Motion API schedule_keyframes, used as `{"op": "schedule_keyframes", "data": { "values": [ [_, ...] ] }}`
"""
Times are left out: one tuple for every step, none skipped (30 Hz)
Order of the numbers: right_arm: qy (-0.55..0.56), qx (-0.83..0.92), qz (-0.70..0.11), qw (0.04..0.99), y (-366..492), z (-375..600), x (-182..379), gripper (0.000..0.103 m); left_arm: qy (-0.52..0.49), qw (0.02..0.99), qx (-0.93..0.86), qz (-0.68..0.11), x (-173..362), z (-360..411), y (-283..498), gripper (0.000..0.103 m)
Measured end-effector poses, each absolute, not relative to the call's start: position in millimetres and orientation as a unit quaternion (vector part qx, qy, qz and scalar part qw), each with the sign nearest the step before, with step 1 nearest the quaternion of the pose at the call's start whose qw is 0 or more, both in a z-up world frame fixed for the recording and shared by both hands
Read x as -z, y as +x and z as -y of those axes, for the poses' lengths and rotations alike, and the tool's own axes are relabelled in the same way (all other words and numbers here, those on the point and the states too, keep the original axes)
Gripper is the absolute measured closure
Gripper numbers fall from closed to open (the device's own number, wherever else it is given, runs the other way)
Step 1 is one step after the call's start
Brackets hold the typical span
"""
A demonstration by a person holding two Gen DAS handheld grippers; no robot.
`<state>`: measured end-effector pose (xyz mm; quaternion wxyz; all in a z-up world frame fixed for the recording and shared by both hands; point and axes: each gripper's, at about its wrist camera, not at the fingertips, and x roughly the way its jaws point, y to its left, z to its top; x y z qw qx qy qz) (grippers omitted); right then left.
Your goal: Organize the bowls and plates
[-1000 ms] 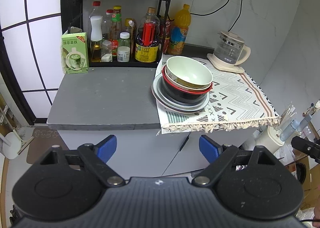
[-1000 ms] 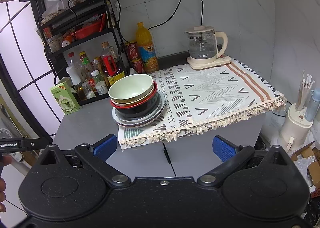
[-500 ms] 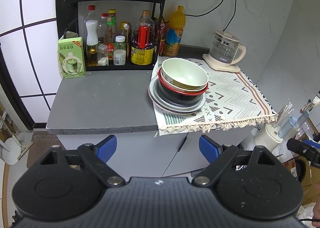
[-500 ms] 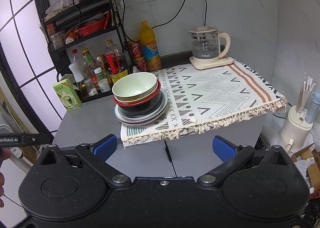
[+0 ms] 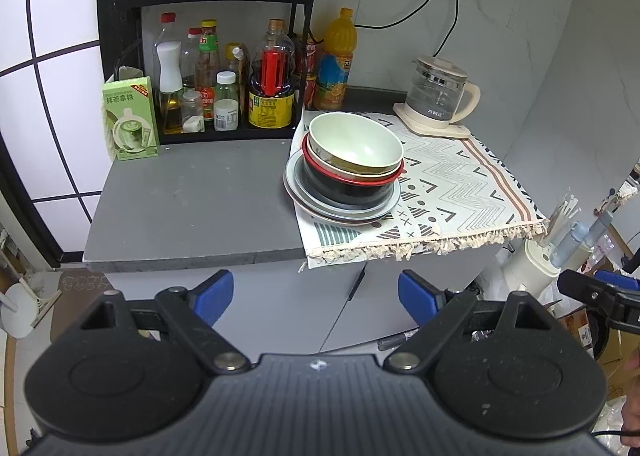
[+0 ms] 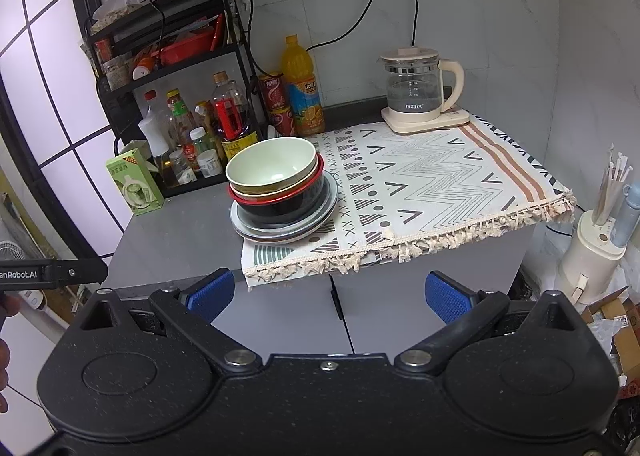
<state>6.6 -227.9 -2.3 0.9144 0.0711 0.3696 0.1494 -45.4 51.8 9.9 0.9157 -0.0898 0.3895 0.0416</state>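
Bowls and plates sit in one stack at the center of both my views: a pale green bowl [image 5: 355, 144] on top, nested in what looks like a tan-rimmed bowl, that inside a black bowl with a red rim [image 5: 348, 186], all resting on gray plates [image 5: 298, 192]. How many plates lie there I cannot tell. The stack stands on the left edge of a patterned cloth [image 5: 452, 192], with the plates' left side overhanging onto the bare gray counter [image 5: 192, 200].

My left gripper [image 5: 316, 294] fills the bottom of its frame, its blue pads [image 5: 212, 296] spread wide with nothing between them, held well short of the counter's front edge. My right gripper [image 6: 328, 296] looks the same in its own view: blue pads [image 6: 446, 296] far apart, empty, below the cloth's fringe. At the far left of the right wrist view I see part of the other gripper's black body.

In the upper left of each frame a black rack [image 5: 120, 4] holds sauce bottles [image 5: 270, 92]. A green carton [image 5: 130, 118] stands just left of it. An orange juice bottle [image 5: 336, 60] stands behind the stack, and a glass kettle [image 5: 440, 94] on its base sits at the cloth's far corner, upper right.
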Motion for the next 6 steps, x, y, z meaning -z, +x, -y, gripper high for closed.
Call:
{"op": "schedule_keyframes", "data": {
  "values": [
    [0.069,-0.15,-0.369,0.915,7.4,227.6,2.8,0.001,-0.09,0.915,-0.041,-0.39,-9.8,-52.0,-45.5,0.015],
    [0.068,-0.15,-0.369,0.915,7.4,227.4,3.1,0.001,-0.09,0.915,-0.041,-0.391,-9.5,-52.1,-45.3,0.015],
    [0.067,-0.15,-0.37,0.914,7.6,227.2,3.6,0.001,-0.091,0.915,-0.041,-0.392,-9.4,-52.5,-44.5,0.015],
    [0.067,-0.151,-0.37,0.914,8.1,227.2,4.3,0.001,-0.091,0.914,-0.042,-0.392,-9.3,-52.5,-44.4,0.015],
    [0.067,-0.151,-0.371,0.914,8.7,226.9,5.0,0.001,-0.092,0.914,-0.042,-0.393,-9.2,-52.2,-44.4,0.015],
    [0.067,-0.15,-0.372,0.914,9.3,227.1,5.7,0.001,-0.092,0.914,-0.04,-0.393,-9.2,-51.8,-43.5,0.015]
  ]
}}
